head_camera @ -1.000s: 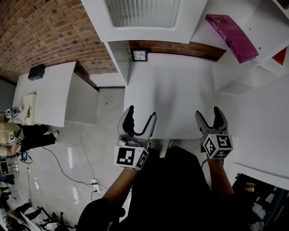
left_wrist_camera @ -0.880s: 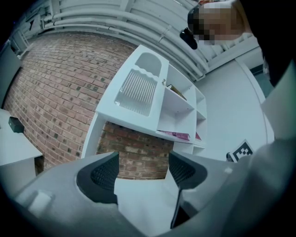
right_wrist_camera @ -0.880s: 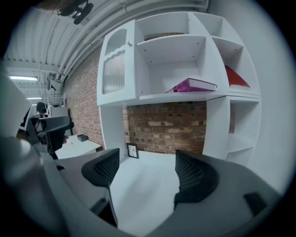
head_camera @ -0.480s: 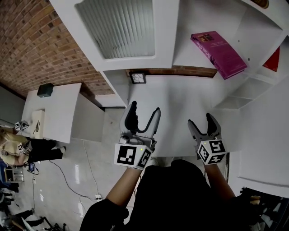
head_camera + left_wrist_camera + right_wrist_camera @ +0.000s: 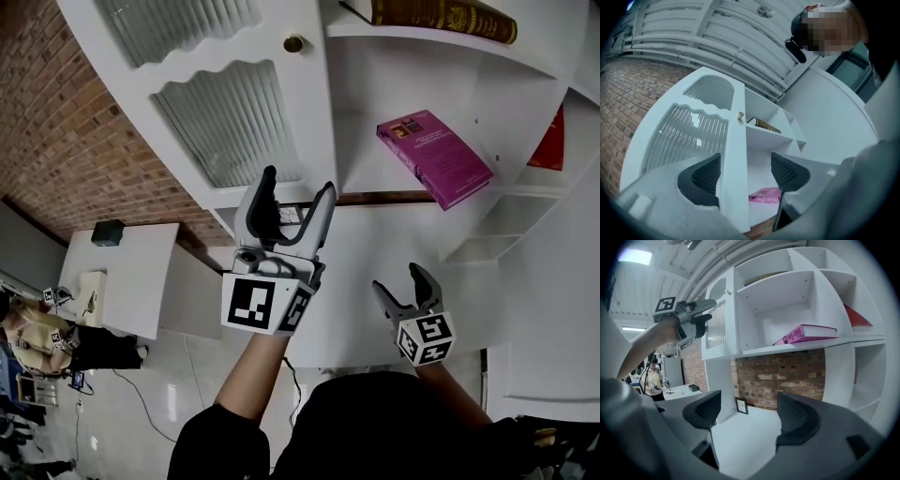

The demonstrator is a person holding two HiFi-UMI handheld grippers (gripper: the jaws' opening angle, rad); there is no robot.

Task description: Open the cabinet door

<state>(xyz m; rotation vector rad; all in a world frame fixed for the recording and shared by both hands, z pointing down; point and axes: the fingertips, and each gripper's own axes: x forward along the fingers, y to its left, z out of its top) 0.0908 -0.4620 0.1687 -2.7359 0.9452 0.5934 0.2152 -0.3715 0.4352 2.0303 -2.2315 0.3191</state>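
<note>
The white cabinet door (image 5: 234,112) has ribbed glass panels and a small brass knob (image 5: 294,43) near its right edge. It looks flush with the cabinet. My left gripper (image 5: 295,187) is raised in front of the door's lower right corner, open and holding nothing. In the left gripper view the door's edge stile (image 5: 733,154) runs up between the jaws, with the knob (image 5: 739,116) well above them; contact cannot be told. My right gripper (image 5: 398,278) hangs lower over the white counter (image 5: 394,234), open with nothing between its fingers.
Open shelves right of the door hold a pink book (image 5: 433,157), a brown book (image 5: 441,14) above it and a red book (image 5: 553,141). A small framed picture (image 5: 741,405) stands at the counter's back. A white table (image 5: 141,281) and a person (image 5: 28,323) are at left.
The left gripper has risen to the door's lower corner. The view has tilted up, bringing the door panels and knob in. The right gripper sits lower in the picture.
</note>
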